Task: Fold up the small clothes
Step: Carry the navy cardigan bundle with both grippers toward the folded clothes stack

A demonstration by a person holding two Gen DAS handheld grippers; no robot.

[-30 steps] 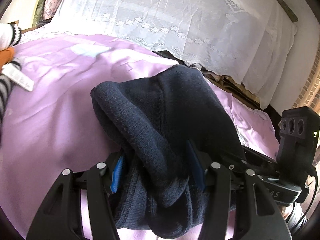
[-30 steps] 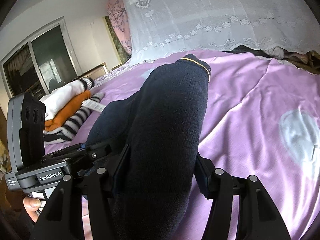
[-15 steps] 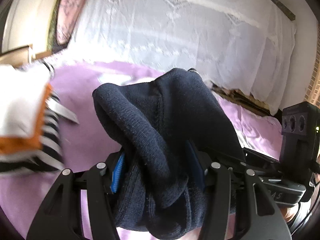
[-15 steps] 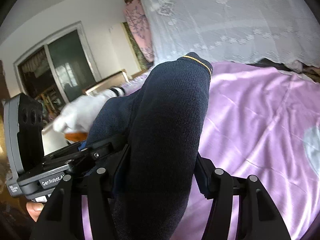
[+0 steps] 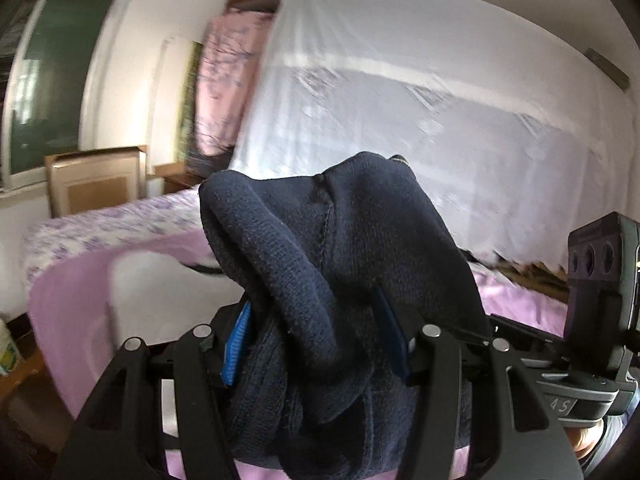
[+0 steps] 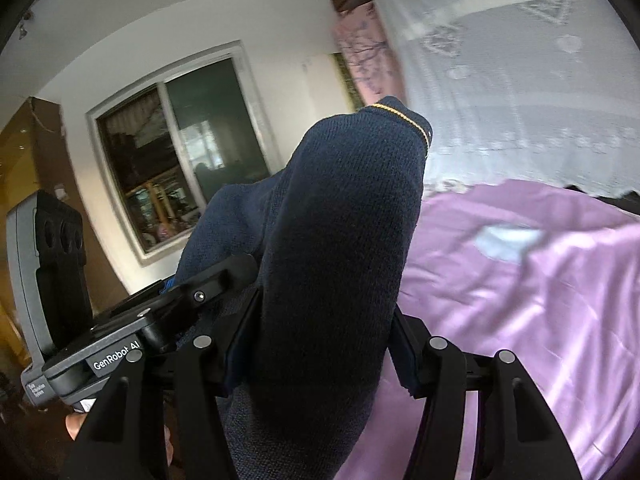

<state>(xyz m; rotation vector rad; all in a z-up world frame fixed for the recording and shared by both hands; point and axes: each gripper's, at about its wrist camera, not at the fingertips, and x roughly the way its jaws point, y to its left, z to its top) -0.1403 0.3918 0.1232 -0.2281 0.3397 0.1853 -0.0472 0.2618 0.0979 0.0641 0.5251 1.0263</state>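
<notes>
Navy knit garment (image 5: 352, 280) is pinched by both tongs: left tongs (image 5: 316, 344) clamp a bunched fold w/ blue pads closed on it; right tongs (image 6: 320, 344) grip a thick doubled section. Garment is held off the purple bed (image 6: 540, 280), seen at 3 o'clock, prob. carried as one bundle to keep folds intact.

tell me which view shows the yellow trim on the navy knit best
The right wrist view. There the yellow trim runs sharp along the top edge of the navy knit, which the right gripper clamps. In the left wrist view the left gripper holds bunched folds, and only a pale sliver of that edge peeks over the top.
</notes>
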